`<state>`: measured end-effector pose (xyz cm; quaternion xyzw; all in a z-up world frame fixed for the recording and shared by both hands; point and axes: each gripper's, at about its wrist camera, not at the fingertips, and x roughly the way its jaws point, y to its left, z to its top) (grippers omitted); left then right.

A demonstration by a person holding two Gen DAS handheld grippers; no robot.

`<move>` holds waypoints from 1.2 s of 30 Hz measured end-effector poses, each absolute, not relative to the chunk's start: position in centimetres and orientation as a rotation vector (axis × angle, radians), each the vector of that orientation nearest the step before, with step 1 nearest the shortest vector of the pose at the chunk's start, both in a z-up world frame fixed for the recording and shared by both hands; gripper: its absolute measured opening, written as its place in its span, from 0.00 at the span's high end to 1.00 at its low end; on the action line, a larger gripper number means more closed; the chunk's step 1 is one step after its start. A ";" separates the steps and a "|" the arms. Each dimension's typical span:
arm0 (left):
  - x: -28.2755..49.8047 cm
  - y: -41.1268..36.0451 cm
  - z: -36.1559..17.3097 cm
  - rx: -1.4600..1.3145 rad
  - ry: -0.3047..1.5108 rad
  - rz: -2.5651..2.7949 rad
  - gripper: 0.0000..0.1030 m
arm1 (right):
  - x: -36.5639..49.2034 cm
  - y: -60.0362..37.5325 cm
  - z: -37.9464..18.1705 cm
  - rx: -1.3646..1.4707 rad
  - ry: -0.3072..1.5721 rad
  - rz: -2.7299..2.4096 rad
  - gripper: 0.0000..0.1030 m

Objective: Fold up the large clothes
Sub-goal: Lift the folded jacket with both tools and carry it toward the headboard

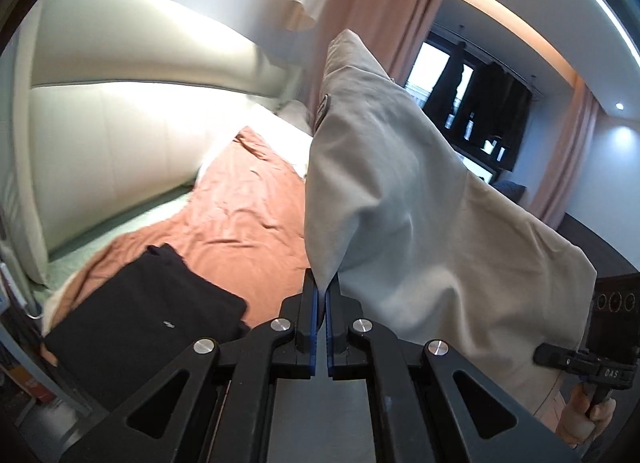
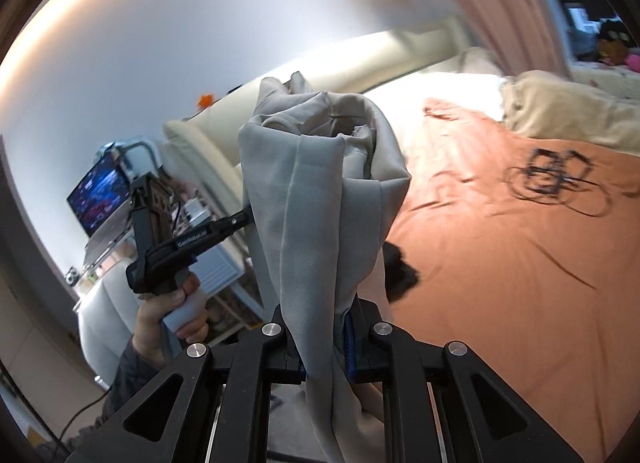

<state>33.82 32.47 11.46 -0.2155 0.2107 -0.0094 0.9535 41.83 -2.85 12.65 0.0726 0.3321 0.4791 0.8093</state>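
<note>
Hanging above orange bedspread: grey garment, bunched, creased; left tongs, right tongs both pinching it.

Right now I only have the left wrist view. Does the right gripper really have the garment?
Observer: Yes. The right wrist view shows the right gripper with its jaws shut on a bunched fold of the garment.
Operator: Is anything on the bed on that side?
Observer: Black loops, maybe cable, lie on the sheet, well apart from the garment.
</note>
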 end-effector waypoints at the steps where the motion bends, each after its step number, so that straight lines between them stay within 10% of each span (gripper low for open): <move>1: 33.5 33.7 11.5 -0.436 0.425 -0.001 0.95 | 41.9 -1.2 12.5 0.152 0.715 1.044 0.86; 21: 29.4 52.8 12.8 -0.363 0.407 0.353 0.96 | 40.5 23.8 7.5 0.164 0.817 1.374 0.86; 36: 43.8 54.1 3.4 -0.388 0.546 0.311 0.96 | 50.9 23.0 -4.5 0.255 0.946 1.201 0.87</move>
